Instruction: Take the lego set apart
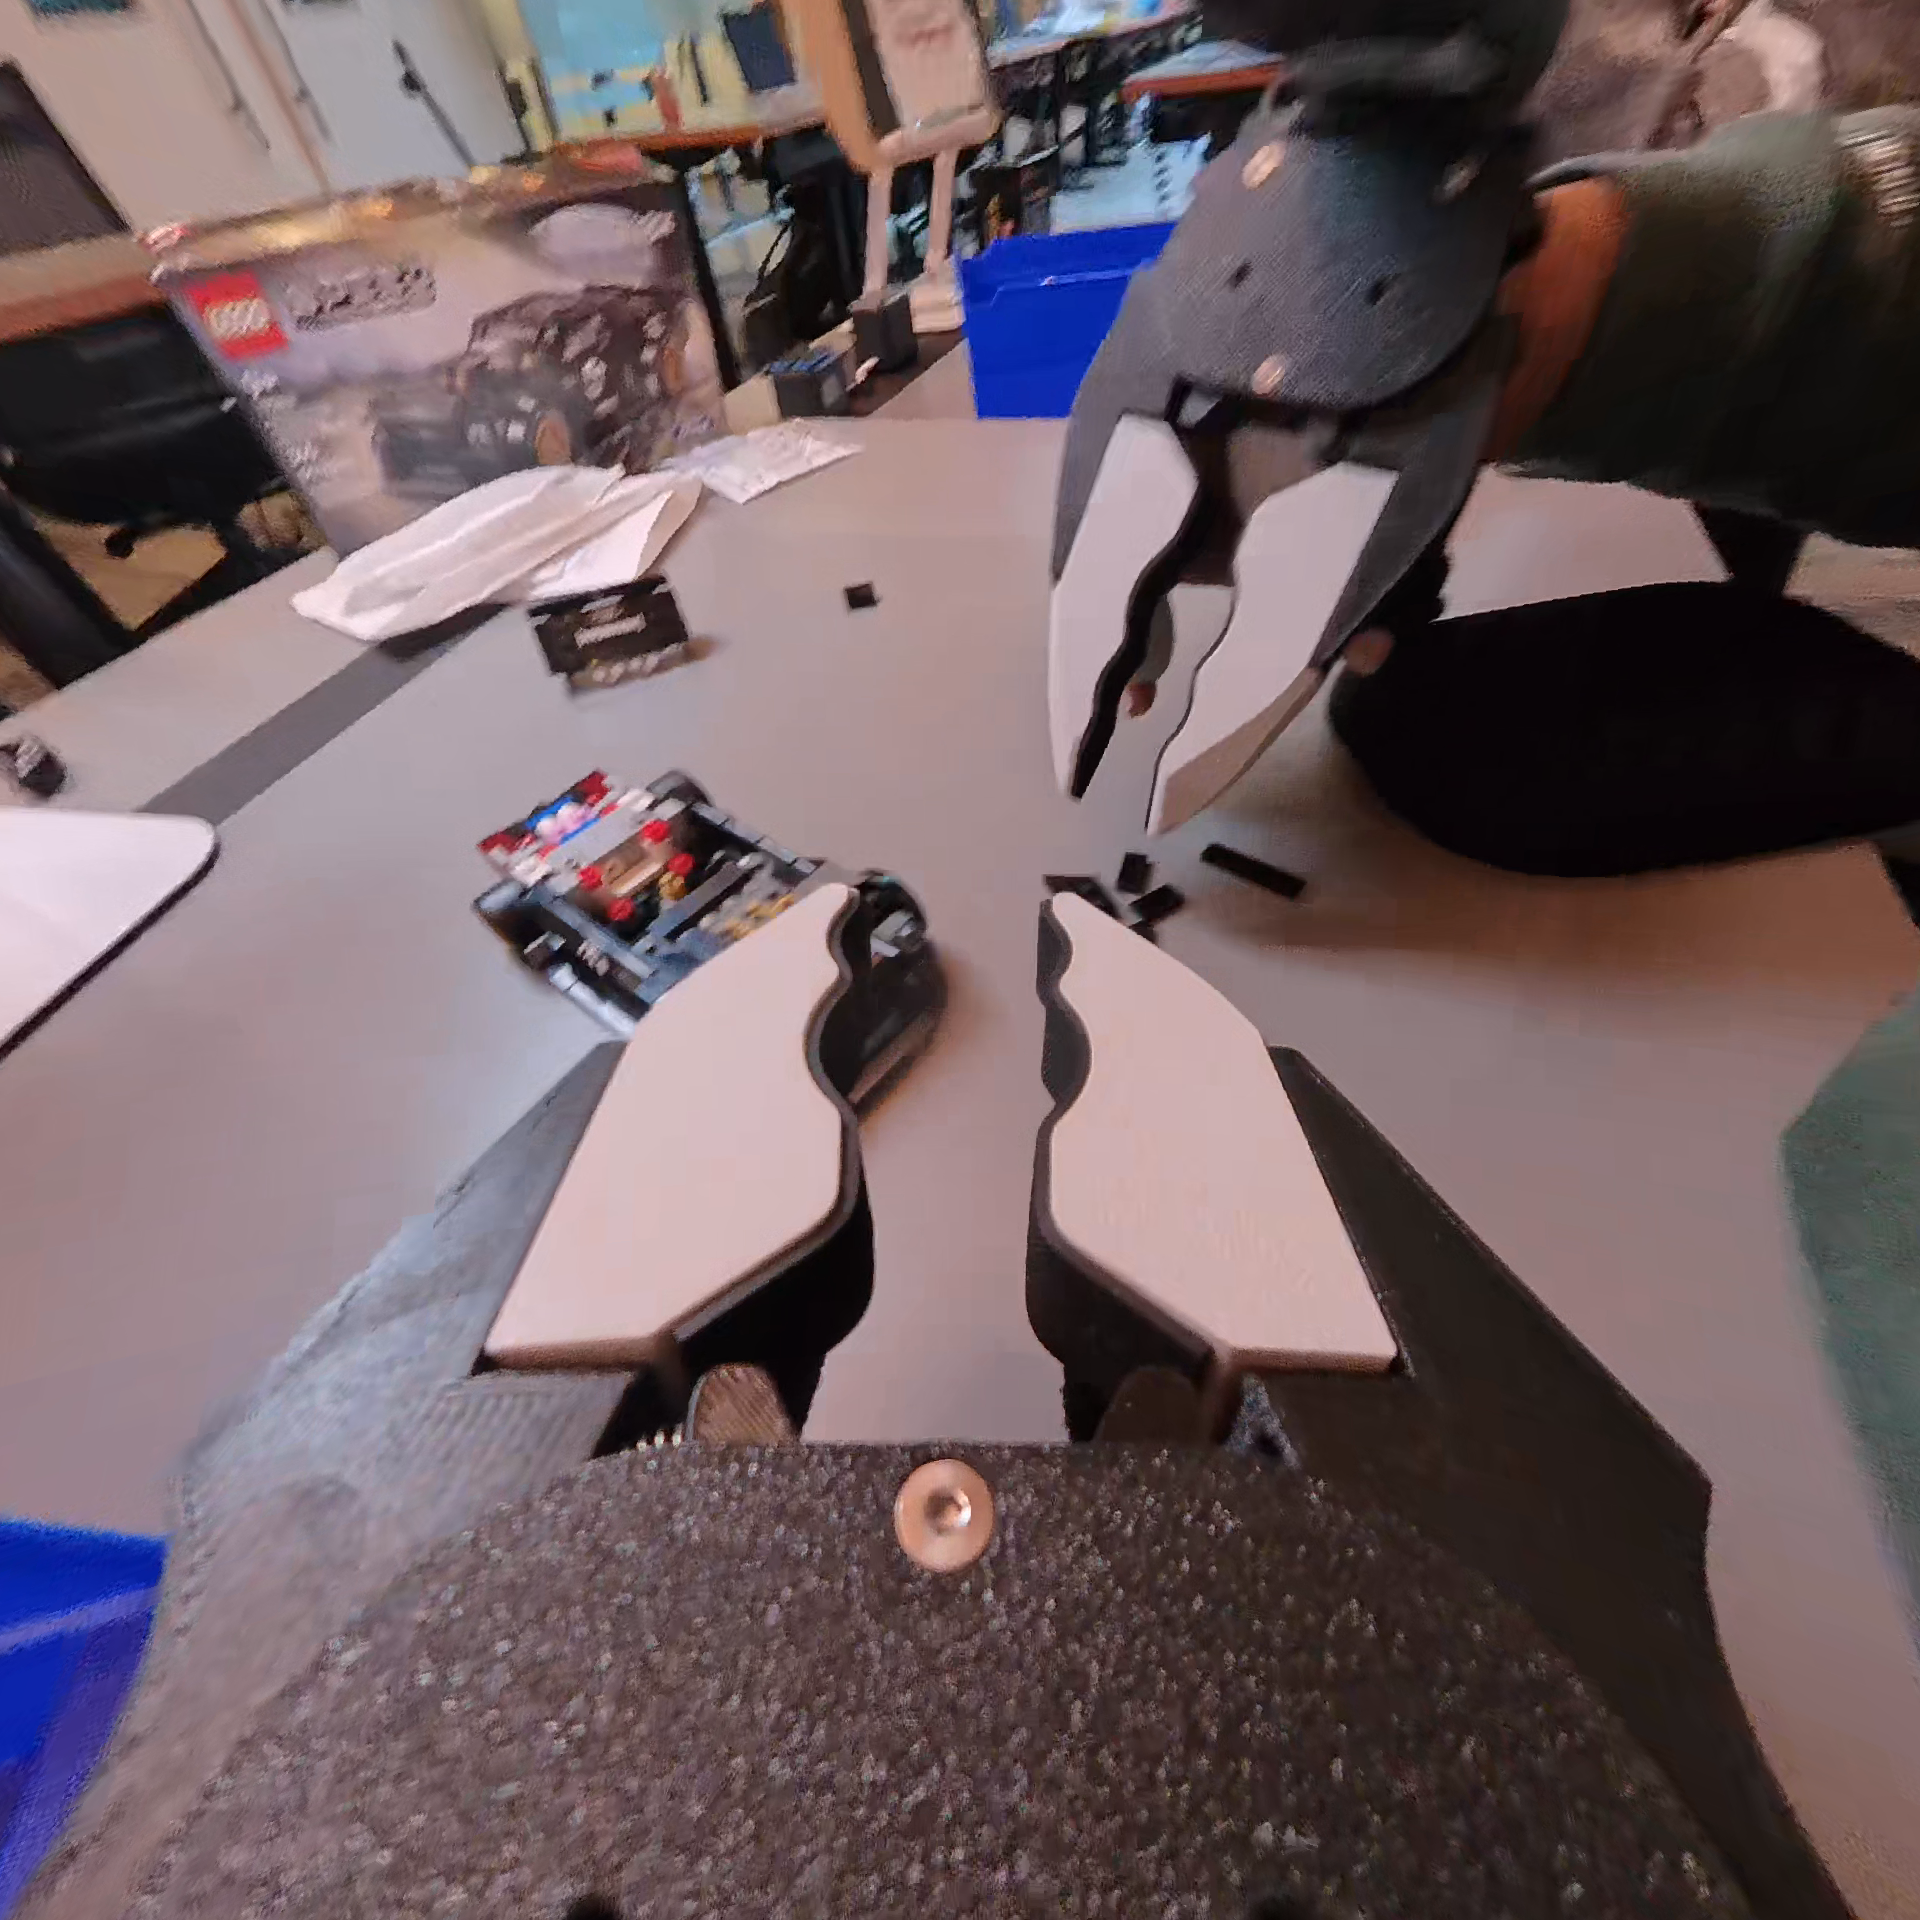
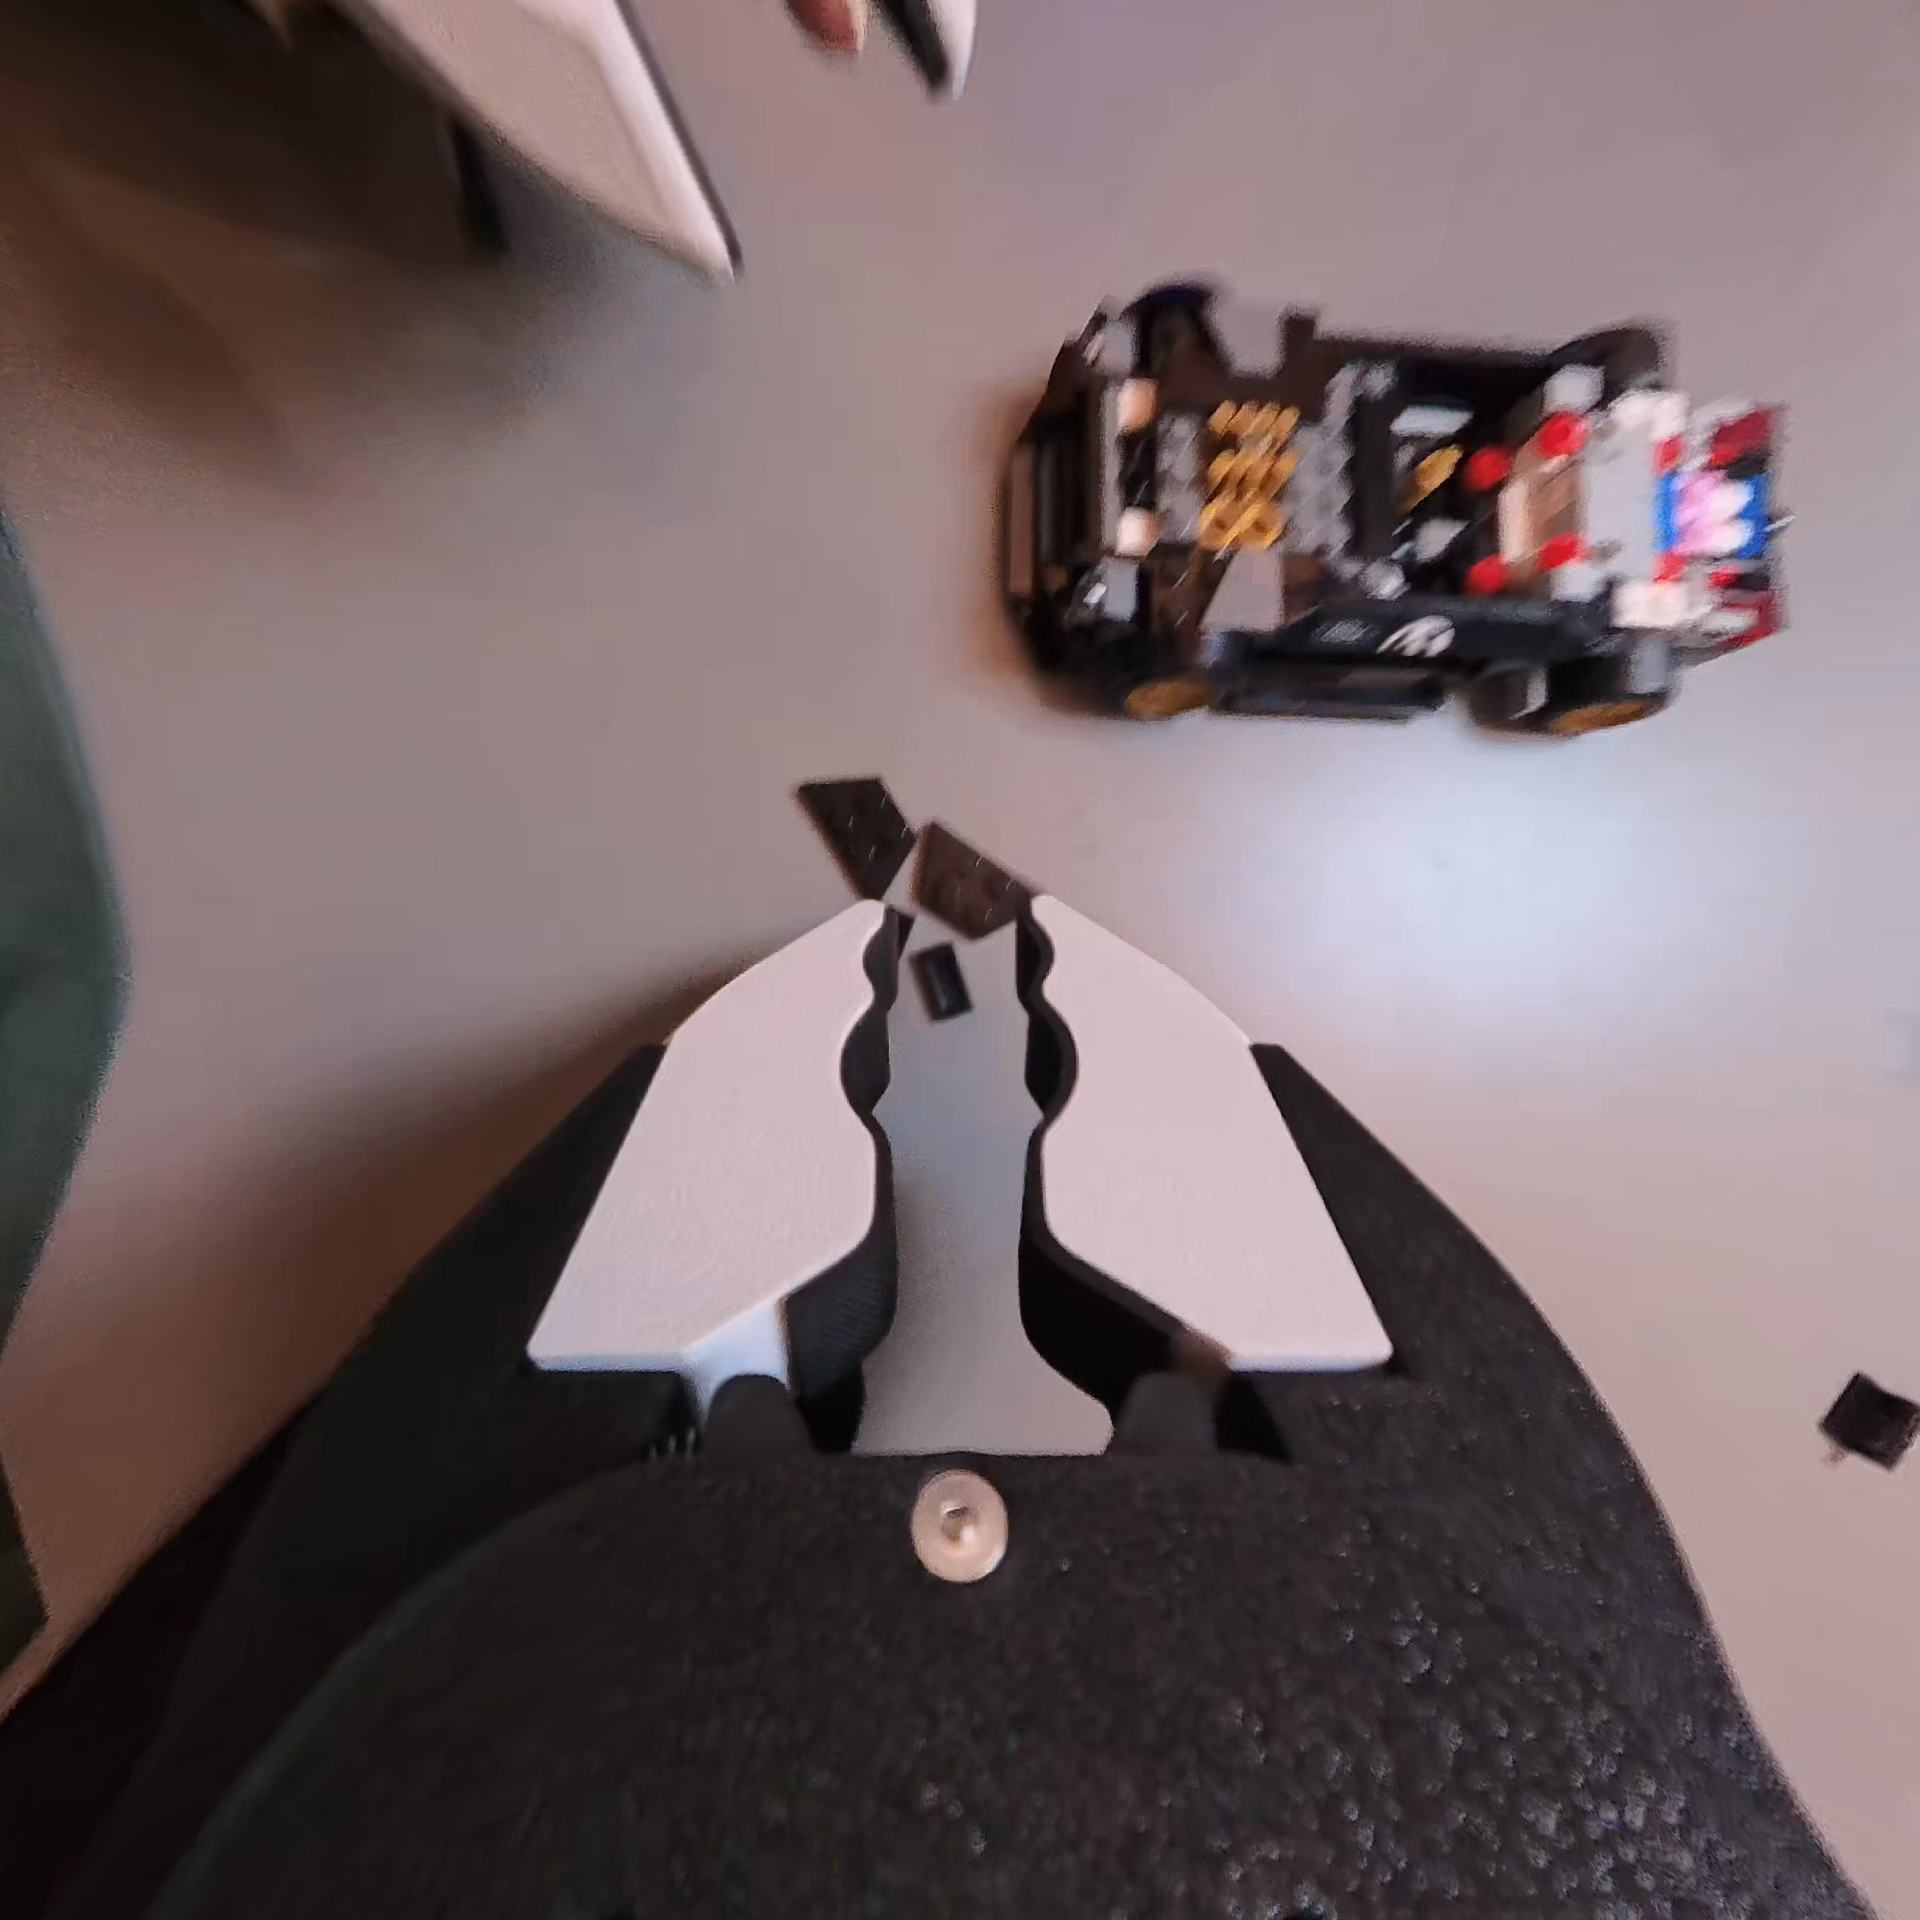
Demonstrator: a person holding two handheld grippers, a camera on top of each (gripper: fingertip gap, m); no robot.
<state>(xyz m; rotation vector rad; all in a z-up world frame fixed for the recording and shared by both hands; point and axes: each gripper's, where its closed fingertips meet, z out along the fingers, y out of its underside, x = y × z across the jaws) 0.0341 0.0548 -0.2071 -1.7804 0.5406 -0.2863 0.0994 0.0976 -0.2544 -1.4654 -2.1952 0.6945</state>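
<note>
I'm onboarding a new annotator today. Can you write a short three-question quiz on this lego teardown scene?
1. True or false: the left hand-held gripper is clamped on the lego car.
2. Where do the loose black pieces lie in the right wrist view? A) on the car's roof B) on the table just past the right hand-held gripper tips C) in the blue bin
3. Fill in: the car's wheel hubs are ____ coloured.

Key: 1 false, both grippers are open and empty; 2 B; 3 gold.
</note>
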